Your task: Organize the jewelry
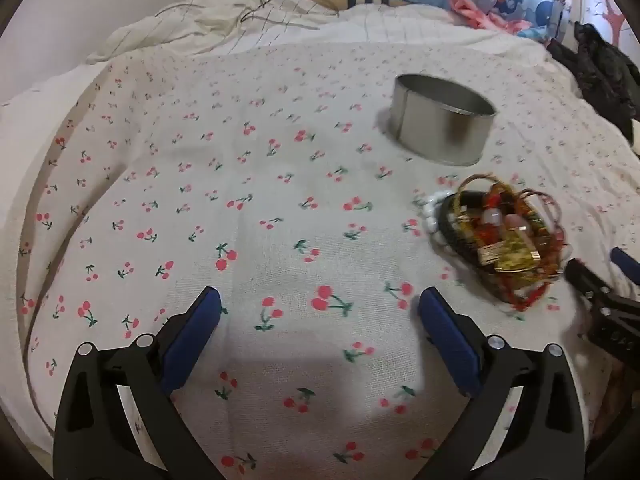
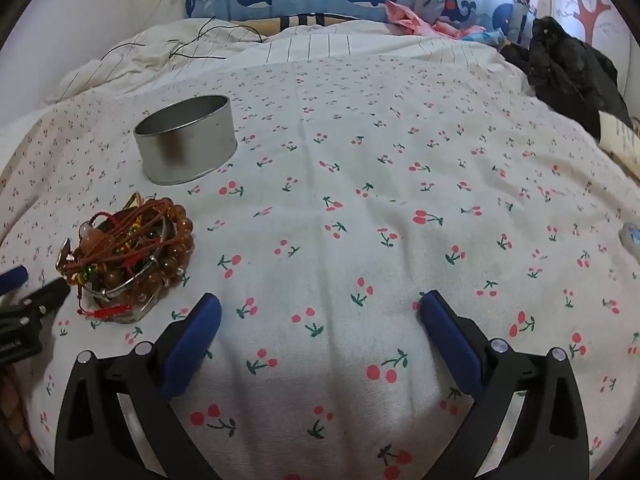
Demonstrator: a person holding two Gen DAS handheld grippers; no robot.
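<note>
Right wrist: unlabelled tin.

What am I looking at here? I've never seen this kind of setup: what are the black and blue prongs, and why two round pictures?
There is no robot arm. A person holds a two-finger gripper in each hand, and each gripper carries a fisheye camera looking along its fingers, hence the round, bent pictures.

One picture is from the left gripper, the other from the right gripper. The black arms with blue pads are their fingers. Both stand wide open and hold nothing. Each camera also catches the other gripper at its edge.

Below them lies a bed with a cherry-print cloth. On it sits an open round metal tin; its inside is not visible. In front of the tin is a tangled pile of bracelets, with beads, cords and metal bangles.
</note>
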